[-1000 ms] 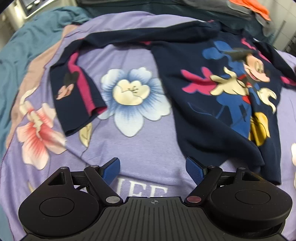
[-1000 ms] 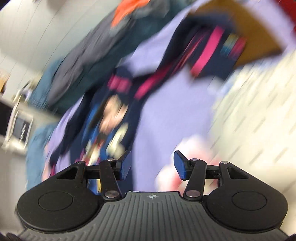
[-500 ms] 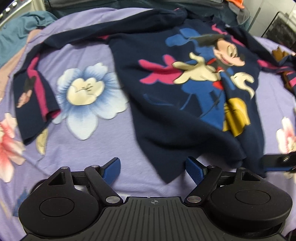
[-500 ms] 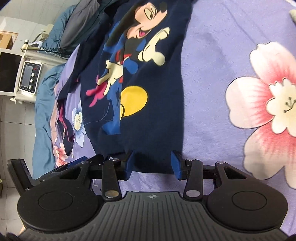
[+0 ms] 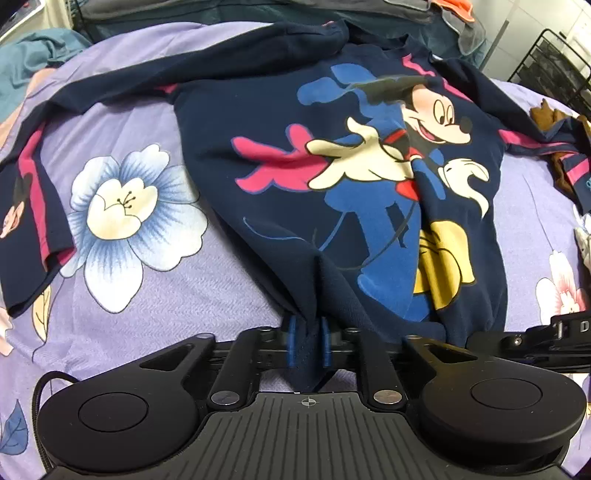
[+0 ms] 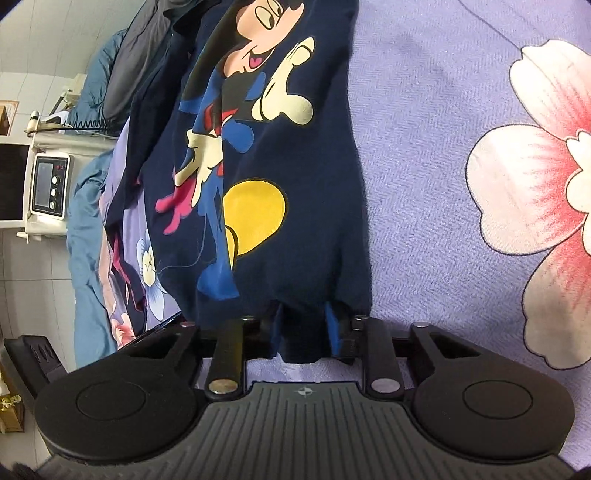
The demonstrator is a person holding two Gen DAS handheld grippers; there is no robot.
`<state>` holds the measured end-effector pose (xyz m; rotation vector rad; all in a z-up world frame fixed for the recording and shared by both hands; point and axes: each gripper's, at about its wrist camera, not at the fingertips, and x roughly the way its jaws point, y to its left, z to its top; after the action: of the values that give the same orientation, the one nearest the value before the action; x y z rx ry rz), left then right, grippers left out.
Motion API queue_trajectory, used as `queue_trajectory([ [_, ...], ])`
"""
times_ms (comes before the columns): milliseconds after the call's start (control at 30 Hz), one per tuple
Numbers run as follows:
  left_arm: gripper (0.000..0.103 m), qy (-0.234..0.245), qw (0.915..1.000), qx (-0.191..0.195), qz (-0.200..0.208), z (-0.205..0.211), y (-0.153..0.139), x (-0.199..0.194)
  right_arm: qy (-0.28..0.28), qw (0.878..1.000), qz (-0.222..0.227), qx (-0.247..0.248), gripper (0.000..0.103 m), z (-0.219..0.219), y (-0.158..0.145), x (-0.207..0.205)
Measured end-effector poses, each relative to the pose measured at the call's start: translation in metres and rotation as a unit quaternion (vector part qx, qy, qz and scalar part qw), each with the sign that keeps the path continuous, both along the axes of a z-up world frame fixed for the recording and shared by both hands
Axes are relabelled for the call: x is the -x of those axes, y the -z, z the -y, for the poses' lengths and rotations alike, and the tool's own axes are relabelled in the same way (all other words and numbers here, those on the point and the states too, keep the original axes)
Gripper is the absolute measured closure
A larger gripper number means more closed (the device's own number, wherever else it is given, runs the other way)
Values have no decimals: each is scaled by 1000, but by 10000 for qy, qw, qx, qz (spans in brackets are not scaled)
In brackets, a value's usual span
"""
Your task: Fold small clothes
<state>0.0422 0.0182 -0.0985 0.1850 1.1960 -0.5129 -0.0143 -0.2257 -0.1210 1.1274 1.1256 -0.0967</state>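
A navy long-sleeved sweatshirt [image 5: 258, 110] with a Mickey Mouse print lies front up on a purple floral bedsheet [image 5: 155, 295]. It also shows in the right wrist view [image 6: 314, 206]. My left gripper [image 5: 308, 341] is shut on the sweatshirt's bottom hem near its left corner, and the cloth bunches between the blue pads. My right gripper [image 6: 304, 328] is closed on the hem near the right corner, with cloth between its fingers. The left sleeve [image 5: 33, 206] lies spread out to the left.
The right gripper's body [image 5: 535, 339] shows at the right edge of the left wrist view. A heap of dark and orange clothes [image 5: 424, 14] lies at the far end of the bed. A teal blanket [image 6: 88, 236] and a white appliance [image 6: 48, 181] are at the bed's side.
Both grippers moved in to the sweatshirt's bottom hem and shut on it. A second ago they were open and apart from the cloth.
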Motion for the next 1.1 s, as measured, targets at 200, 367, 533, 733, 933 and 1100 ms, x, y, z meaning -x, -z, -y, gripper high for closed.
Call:
queue_trajectory([
  [200,61,-162,9987,450,163,-19,-32,-3,65,9999,111,54,91,2,-12,3],
  [367,61,-612,9958,575,358,-45,-56,-16,232,9983,63,527,44,13,-28,16],
  [533,61,-909,9943,418,379,-59,-59,-28,144,9989,-250,379,45,14,-9,16],
  [733,61,-893,9949,291,366,-57,-58,-30,-205,9995,-59,235,75,-11,-3,-7],
  [933,61,-719,9960,303,430,-59,-69,-21,143,9998,92,-64,92,7,-11,7],
  [1100,62,-474,9976,386,312,-76,-91,3,-36,9984,555,55,93,44,-70,46],
])
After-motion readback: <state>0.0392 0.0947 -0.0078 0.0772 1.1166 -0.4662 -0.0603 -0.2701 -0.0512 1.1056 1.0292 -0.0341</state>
